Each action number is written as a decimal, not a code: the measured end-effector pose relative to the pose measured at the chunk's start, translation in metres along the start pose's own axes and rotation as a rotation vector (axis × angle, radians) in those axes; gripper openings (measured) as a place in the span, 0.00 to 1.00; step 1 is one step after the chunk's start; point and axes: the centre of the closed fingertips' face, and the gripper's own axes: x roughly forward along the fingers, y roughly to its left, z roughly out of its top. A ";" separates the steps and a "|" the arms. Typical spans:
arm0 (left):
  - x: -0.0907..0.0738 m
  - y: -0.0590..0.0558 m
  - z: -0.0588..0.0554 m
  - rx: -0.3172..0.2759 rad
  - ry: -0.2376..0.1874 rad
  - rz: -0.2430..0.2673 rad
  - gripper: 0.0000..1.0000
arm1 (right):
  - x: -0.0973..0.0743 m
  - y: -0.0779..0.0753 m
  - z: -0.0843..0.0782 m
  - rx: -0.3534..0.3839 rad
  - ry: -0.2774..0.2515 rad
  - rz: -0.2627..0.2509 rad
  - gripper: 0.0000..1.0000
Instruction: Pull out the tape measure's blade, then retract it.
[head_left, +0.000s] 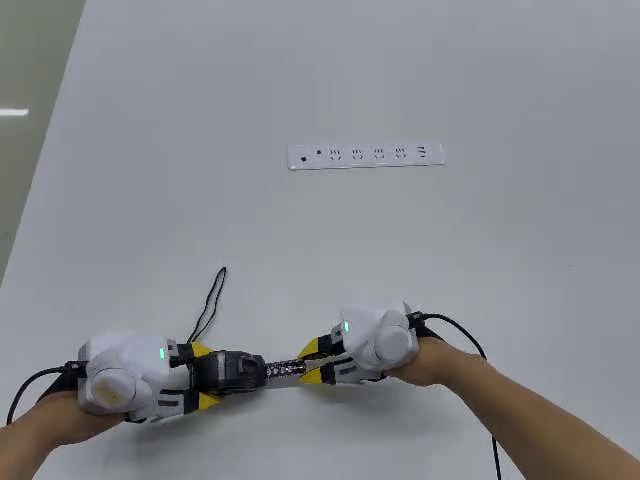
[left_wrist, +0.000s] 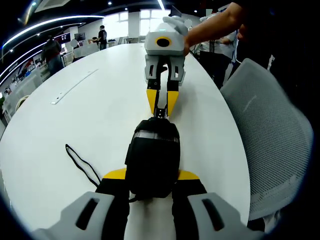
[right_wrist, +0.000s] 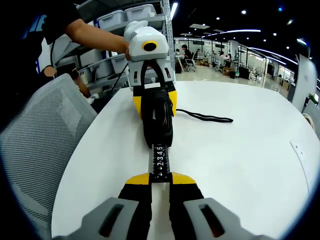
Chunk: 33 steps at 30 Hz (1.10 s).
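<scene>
Black boxy tape measure (head_left: 232, 370) is held low over the white table (head_left: 450, 250), well on the person's side of the long white power strip (head_left: 365, 155). Its case is clamped in the left gripper (head_left: 205, 375), while the right gripper (head_left: 311, 362) pinches the short numbered steel blade (head_left: 285, 369) drawn out between them.

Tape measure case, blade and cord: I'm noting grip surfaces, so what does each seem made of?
The case: black, mostly matte with a soft sheen, probably moulded plastic, perhaps rubber-coated. The blade: thin flat dark strip with white printed numerals, likely painted metal, though the look leaves that open. The cord: black, limp, lying in a loop on the table, apparently woven fabric.
</scene>
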 end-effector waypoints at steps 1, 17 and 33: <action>0.000 0.000 0.000 0.000 0.000 0.000 0.28 | -0.001 0.000 0.000 0.002 0.000 -0.001 0.10; 0.000 0.000 0.000 0.003 0.006 -0.006 0.28 | -0.009 0.001 -0.006 0.007 0.001 0.002 0.10; 0.000 0.000 -0.001 0.003 0.012 -0.011 0.28 | -0.017 0.001 -0.011 0.006 -0.001 -0.003 0.10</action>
